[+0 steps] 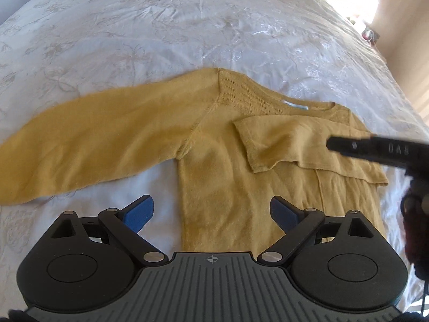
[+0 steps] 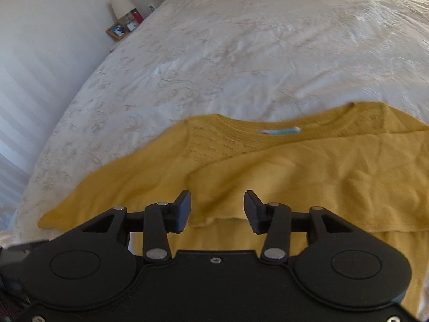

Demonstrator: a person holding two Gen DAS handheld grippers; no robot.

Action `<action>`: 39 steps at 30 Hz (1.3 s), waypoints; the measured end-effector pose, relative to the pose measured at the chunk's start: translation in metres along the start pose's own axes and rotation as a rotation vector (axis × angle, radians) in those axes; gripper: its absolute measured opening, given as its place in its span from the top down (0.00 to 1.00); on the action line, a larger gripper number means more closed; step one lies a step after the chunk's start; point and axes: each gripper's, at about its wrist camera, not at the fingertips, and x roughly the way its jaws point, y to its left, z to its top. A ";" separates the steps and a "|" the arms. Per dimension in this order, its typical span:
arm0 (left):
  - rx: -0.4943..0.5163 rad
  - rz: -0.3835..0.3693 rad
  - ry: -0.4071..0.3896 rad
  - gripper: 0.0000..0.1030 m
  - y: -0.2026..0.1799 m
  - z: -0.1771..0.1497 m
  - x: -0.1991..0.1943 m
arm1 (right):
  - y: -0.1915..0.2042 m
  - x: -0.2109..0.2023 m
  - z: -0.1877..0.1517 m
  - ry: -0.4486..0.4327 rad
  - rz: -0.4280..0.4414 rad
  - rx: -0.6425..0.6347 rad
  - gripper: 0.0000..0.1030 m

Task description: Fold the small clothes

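Your right gripper (image 2: 217, 210) hangs with its jaws parted and nothing between them, just over the cuff edge of the right sleeve (image 2: 321, 182), which lies folded across the chest of the mustard sweater (image 2: 241, 145). That reads as a sleeve laid where it belongs and let go. Your left gripper (image 1: 211, 210) is also released, jaws wide and empty, poised over the sweater's side seam near the armpit, probably so it can take the left sleeve (image 1: 88, 139), which is spread out flat to the side. The sweater lies face up on the white bedspread (image 1: 161, 26), neck label away from you. Motion blur softens the knit, so I can't be sure the folded cuff lies completely flat.
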 end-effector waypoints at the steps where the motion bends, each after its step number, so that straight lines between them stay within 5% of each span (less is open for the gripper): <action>1: 0.008 -0.018 -0.005 0.08 -0.003 0.006 0.005 | -0.009 -0.003 -0.005 0.004 -0.039 -0.002 0.47; 9: 0.057 -0.132 0.000 0.08 -0.038 0.034 0.064 | -0.059 -0.028 -0.042 0.042 -0.150 0.059 0.42; 22: -0.055 -0.179 0.050 0.11 -0.038 0.044 0.122 | -0.070 -0.017 -0.051 0.061 -0.101 0.084 0.39; 24: -0.083 -0.193 0.036 0.21 -0.038 0.048 0.124 | -0.071 -0.015 -0.051 0.063 -0.092 0.084 0.39; 26: -0.095 -0.207 0.033 0.44 -0.040 0.054 0.125 | -0.073 -0.013 -0.053 0.070 -0.076 0.093 0.39; 29: -0.106 -0.239 0.042 0.58 -0.044 0.058 0.129 | -0.075 -0.013 -0.055 0.075 -0.071 0.106 0.38; 31: -0.120 -0.192 0.036 0.63 -0.046 0.059 0.129 | -0.076 -0.015 -0.056 0.071 -0.073 0.107 0.38; 35: -0.086 -0.125 0.043 0.95 -0.054 0.060 0.127 | -0.079 -0.020 -0.056 0.060 -0.073 0.118 0.38; 39: 0.016 -0.081 -0.047 0.95 -0.071 0.067 0.094 | -0.082 -0.026 -0.055 0.049 -0.078 0.125 0.38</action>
